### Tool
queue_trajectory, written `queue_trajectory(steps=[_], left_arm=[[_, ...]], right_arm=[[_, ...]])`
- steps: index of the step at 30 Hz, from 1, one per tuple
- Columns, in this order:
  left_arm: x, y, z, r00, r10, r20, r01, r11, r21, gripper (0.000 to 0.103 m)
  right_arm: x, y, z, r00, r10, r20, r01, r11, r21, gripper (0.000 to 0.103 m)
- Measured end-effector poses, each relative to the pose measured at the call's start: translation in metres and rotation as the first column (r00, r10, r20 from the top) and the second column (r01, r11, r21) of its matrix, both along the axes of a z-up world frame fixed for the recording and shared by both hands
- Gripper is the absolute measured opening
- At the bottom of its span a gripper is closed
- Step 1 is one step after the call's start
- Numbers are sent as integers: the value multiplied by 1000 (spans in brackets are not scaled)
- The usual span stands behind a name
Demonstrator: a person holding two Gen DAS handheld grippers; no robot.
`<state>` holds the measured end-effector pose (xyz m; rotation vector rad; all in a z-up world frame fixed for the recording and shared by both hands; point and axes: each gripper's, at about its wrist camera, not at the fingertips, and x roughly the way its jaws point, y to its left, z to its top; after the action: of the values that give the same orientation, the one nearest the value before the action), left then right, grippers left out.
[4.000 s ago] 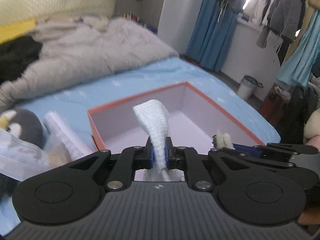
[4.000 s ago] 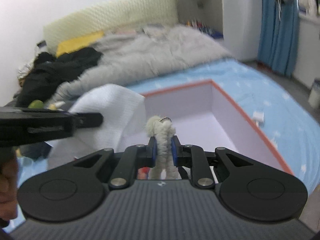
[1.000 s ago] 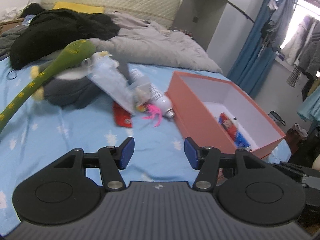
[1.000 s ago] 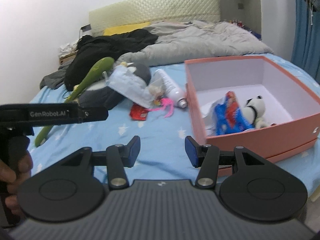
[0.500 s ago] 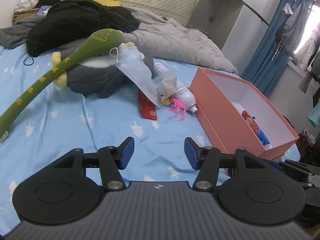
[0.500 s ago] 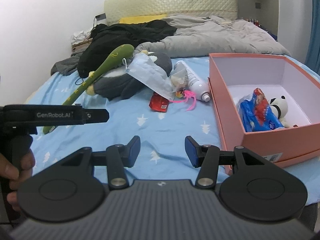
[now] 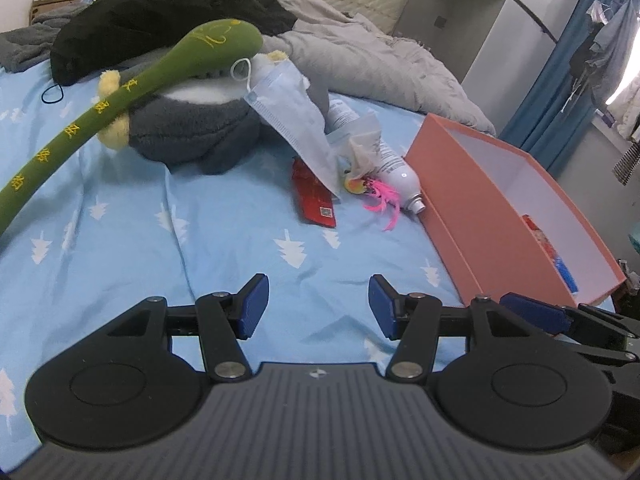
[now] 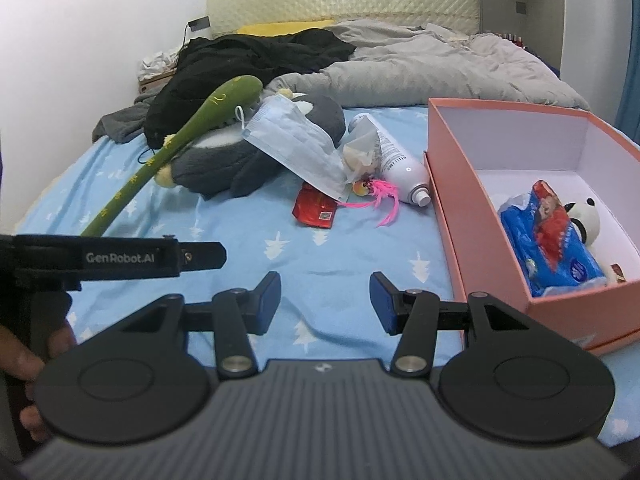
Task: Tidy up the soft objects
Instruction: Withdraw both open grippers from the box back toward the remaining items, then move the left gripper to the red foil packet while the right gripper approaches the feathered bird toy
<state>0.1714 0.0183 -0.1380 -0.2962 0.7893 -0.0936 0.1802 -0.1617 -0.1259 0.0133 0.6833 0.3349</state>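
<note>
A long green plush (image 8: 172, 148) with unreadable yellow characters slants from near-left up across the grey penguin plush (image 8: 248, 152), while both empty grippers, left gripper (image 7: 316, 300) labelled "GenRobot.AI" and right gripper (image 8: 325, 298), hold their jaws apart.

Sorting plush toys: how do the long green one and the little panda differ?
The green plush is long and thin; the panda is small and rounded. The green plush lies on the bed, leaning over a grey penguin toy; the panda sits inside the pink box. Both are soft toys.
</note>
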Motion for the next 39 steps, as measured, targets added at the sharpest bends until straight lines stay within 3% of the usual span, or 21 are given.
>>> queue_trajectory(steps=[12,29,34,36,39], left_arm=[[58,10,-31,999,23,-40,-23,1000,1,61],[156,18,-71,999,20,-49,-29,984,-177,59],[171,11,-82,998,9,-56,-18,986,-168,41],[175,8,-86,998,1,-60,-10,987,-163,36],[179,1,-90,997,-15,-71,5,991,-137,19]], right_arm=[[48,5,-24,999,-28,-18,27,1000,-7,52],[158,25,-61,996,-90,19,91,993,-71,51],[182,28,-74,992,-128,-6,127,988,-90,51],[187,27,-80,989,-144,-30,141,986,-90,47],[192,24,-88,986,-156,-52,151,985,-88,36]])
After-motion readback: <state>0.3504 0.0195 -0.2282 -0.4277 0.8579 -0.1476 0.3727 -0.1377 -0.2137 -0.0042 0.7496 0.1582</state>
